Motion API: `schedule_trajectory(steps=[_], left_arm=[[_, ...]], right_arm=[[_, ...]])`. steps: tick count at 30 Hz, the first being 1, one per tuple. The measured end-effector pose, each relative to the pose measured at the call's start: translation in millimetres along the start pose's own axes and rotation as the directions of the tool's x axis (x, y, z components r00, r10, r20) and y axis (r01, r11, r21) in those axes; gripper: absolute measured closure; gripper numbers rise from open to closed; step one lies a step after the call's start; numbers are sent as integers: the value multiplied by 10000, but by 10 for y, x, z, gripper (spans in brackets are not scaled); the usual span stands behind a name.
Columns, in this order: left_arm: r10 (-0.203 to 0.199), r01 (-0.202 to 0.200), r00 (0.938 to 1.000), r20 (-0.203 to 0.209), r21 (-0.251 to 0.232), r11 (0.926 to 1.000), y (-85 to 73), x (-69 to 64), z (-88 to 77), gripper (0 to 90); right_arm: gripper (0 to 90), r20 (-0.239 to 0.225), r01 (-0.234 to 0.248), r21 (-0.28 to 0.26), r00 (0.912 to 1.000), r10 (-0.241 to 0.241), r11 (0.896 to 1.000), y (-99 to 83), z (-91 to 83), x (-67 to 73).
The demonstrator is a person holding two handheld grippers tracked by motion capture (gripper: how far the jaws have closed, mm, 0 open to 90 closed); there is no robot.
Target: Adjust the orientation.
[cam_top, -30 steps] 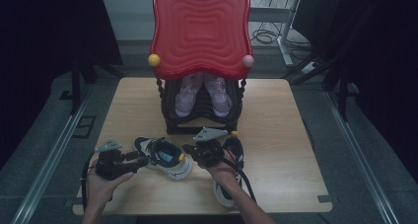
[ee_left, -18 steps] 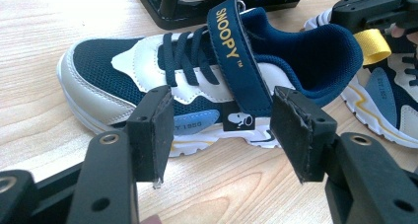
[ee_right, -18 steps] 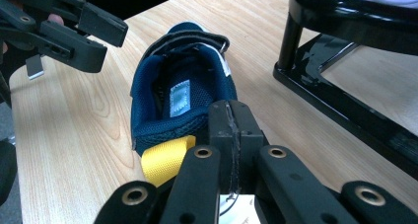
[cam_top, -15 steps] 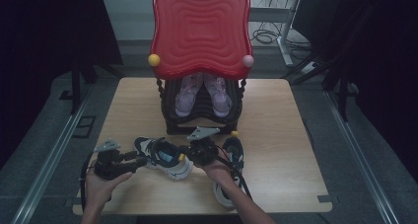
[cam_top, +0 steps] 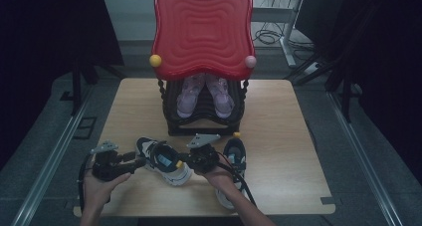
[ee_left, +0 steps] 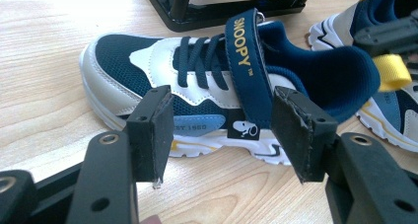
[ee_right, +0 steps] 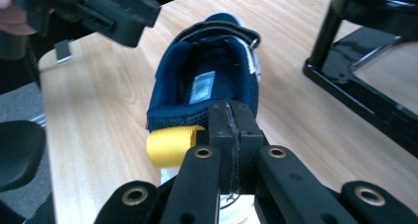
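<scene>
1. High view, near edge: left gripper (cam_top: 133,162) held in a hand (cam_top: 97,188) at the near left of the wooden table (cam_top: 283,151), aimed right at the left shoe (cam_top: 164,160); right gripper (cam_top: 186,159) held by the other hand (cam_top: 221,178) just right of that shoe, over its heel end.
2. Left gripper view: jaws standing wide apart with nothing between the pads, just short of the shoe's side, close to it but not touching. Navy and white shoe (ee_left: 207,100) lying on its sole on the table, toe to the left of that view, navy strap (ee_left: 246,66) lettered "SNOOPY" in yellow crossing the laces.
3. Right gripper view: jaws pressed together, pinched at the heel of the same shoe (ee_right: 207,86), right beside the yellow pull loop (ee_right: 172,145); whether collar or loop is gripped, hard to tell. Shoe opening facing up, toe pointing away.
4. Second shoe (cam_top: 233,161) of the pair lying just right of the right hand, toe towards the far side.
5. Farther back, mid-table: black rack (cam_top: 171,114) holding a pair of lilac shoes (cam_top: 204,94).
6. Farthest: red wavy panel (cam_top: 201,27) topping the rack, yellow ball (cam_top: 155,60) at its left corner, pink ball (cam_top: 250,61) at its right.
</scene>
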State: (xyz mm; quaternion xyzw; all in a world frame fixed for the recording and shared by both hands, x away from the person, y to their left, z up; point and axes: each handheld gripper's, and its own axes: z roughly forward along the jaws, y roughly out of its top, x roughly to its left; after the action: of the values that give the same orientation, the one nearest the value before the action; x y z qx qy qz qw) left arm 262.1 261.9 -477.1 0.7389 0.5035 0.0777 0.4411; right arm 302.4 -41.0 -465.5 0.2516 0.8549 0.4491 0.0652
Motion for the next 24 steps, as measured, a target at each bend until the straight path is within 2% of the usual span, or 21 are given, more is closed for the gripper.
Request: schedule_trajectory(steps=[7,14,17,24], left_arm=[[-267,258,9994,-198,-454,9986,-5,45,-63,427],[-318,315,9994,-128,-283,9991,-16,71,-50,424],[-330,328,9994,-113,-184,9993,-20,73,-32,421],[-376,375,9992,-137,-111,9992,-32,93,-20,419]], right_arm=[[897,-362,236,27,9991,-235,9997,-20,-10,124],[897,-600,375,45,9975,-371,9993,-38,-7,220],[897,-987,318,-3,9946,-316,9995,-43,7,262],[897,-1392,487,-72,9890,-492,9988,-52,58,366]])
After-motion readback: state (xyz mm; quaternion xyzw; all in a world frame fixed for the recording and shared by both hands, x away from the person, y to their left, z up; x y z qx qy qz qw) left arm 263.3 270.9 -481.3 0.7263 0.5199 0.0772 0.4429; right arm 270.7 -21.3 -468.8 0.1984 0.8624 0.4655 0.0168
